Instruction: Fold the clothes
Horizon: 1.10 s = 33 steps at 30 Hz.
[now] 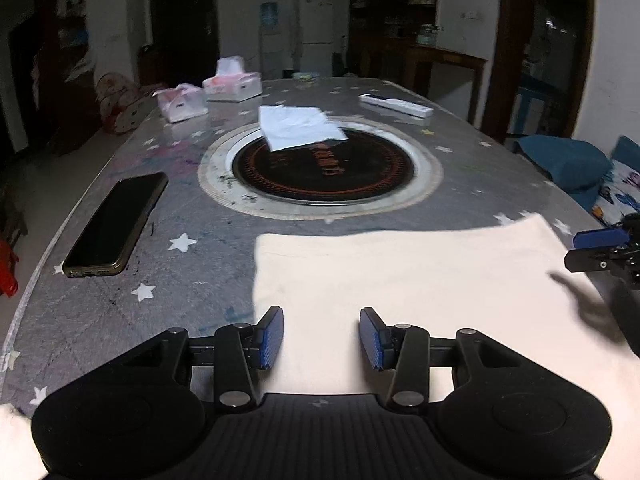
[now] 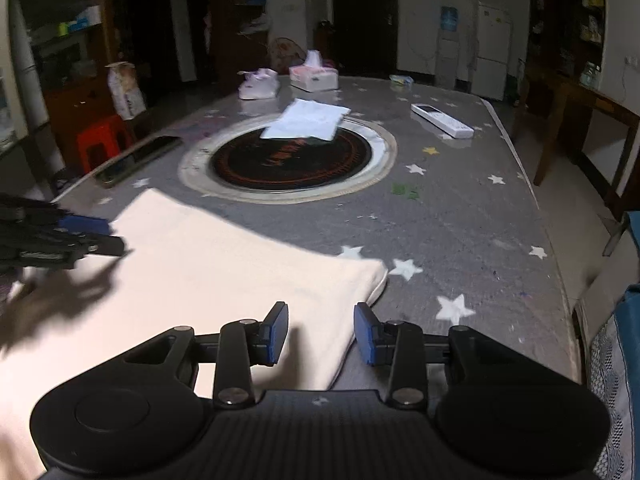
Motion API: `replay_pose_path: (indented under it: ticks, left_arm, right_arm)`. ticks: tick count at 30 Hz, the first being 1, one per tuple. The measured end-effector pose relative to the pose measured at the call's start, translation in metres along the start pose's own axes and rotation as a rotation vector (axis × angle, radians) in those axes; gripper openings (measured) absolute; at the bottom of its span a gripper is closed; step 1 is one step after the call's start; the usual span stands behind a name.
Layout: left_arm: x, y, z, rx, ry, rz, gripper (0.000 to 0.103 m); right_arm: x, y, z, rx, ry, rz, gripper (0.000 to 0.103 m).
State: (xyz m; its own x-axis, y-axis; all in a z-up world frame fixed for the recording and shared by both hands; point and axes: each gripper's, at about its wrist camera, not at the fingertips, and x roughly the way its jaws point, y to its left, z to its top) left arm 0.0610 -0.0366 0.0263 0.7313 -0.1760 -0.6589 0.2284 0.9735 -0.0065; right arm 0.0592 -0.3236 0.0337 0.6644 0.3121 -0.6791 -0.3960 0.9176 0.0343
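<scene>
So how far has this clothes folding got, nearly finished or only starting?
Partly done, it seems. The cream garment lies flat on the star-patterned table as a neat rectangle with straight edges, so some folds look made. Nothing is in hand: the left gripper and right gripper hover over its near corners with open jaws and no cloth between them. Any further fold is left, judging by its broad spread.

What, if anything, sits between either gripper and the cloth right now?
Nothing visible. The left gripper and right gripper both hang directly over the cream cloth, jaws apart with only fabric below. The phone lies off to the cloth's left, clear of both.
</scene>
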Motion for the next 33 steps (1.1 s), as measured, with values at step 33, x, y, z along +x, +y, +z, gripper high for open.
replay_pose_path:
  ticks: [33]
  left_arm:
    - [-0.117,-0.08,-0.097,0.259,-0.124,-0.157,0.052]
  right_arm:
    - [-0.126,0.011,-0.111,0.106,-0.089,-0.208,0.037]
